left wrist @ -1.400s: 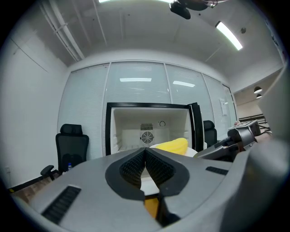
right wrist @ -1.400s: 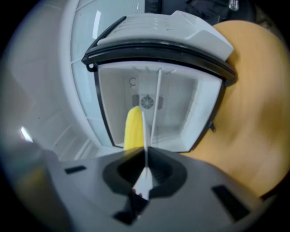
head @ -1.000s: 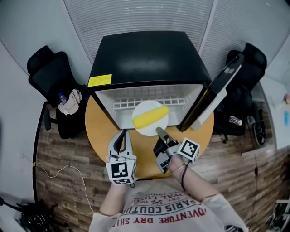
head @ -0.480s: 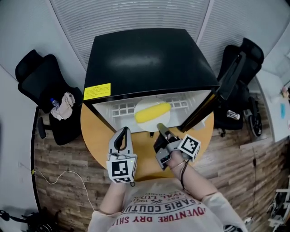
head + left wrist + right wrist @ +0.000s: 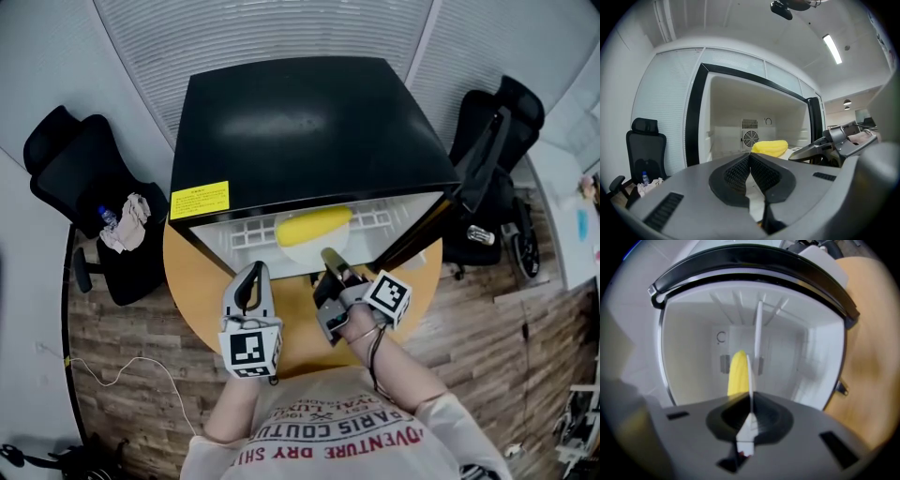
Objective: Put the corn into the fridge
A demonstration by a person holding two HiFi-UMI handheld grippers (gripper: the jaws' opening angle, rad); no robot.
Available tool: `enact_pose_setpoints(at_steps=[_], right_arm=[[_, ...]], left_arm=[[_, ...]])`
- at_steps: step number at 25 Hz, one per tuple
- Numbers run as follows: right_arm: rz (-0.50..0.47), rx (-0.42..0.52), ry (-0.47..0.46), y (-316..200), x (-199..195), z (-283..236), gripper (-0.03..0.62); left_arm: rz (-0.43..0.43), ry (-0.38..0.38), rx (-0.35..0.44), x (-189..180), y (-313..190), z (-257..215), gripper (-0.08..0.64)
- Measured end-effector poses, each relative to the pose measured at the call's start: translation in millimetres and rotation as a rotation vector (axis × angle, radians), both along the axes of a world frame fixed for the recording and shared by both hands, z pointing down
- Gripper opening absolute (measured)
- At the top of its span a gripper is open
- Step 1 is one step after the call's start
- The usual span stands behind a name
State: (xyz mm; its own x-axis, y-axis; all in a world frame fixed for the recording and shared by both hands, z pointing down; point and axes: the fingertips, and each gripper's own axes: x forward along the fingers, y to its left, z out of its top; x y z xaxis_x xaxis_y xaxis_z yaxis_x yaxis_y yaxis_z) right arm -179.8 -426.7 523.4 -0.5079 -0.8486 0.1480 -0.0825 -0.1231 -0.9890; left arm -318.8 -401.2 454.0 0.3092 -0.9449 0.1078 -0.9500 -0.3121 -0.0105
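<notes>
A yellow corn cob (image 5: 314,226) lies on a white plate (image 5: 302,247), just inside the open black mini fridge (image 5: 309,122). My right gripper (image 5: 330,259) is shut on the plate's near rim and holds the plate level at the fridge mouth. In the right gripper view the plate (image 5: 750,373) shows edge-on between the jaws of the right gripper (image 5: 751,401), with the corn (image 5: 737,373) beyond it. My left gripper (image 5: 251,274) hovers over the table left of the plate, shut and empty. The left gripper view shows my left gripper (image 5: 750,157), the corn (image 5: 771,147) and the fridge interior.
The fridge stands on a round wooden table (image 5: 291,323), with its door (image 5: 473,173) swung open at the right. Black office chairs stand at the left (image 5: 70,178) and right (image 5: 511,159). A bottle and cloth (image 5: 120,225) lie on the left chair.
The plate with the corn has moved forward from the table's edge into the fridge opening. Both grippers have advanced toward the fridge.
</notes>
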Motion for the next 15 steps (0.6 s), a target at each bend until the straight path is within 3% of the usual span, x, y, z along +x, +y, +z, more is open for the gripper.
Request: enact_pose_setpoints(at_steps=[15], right_arm=[[0.043, 0.011, -0.022, -32.1, -6.9, -4.8, 0.057]], left_arm=[[-0.019, 0.006, -0.012, -7.7, -12.2, 3.1, 0.034]])
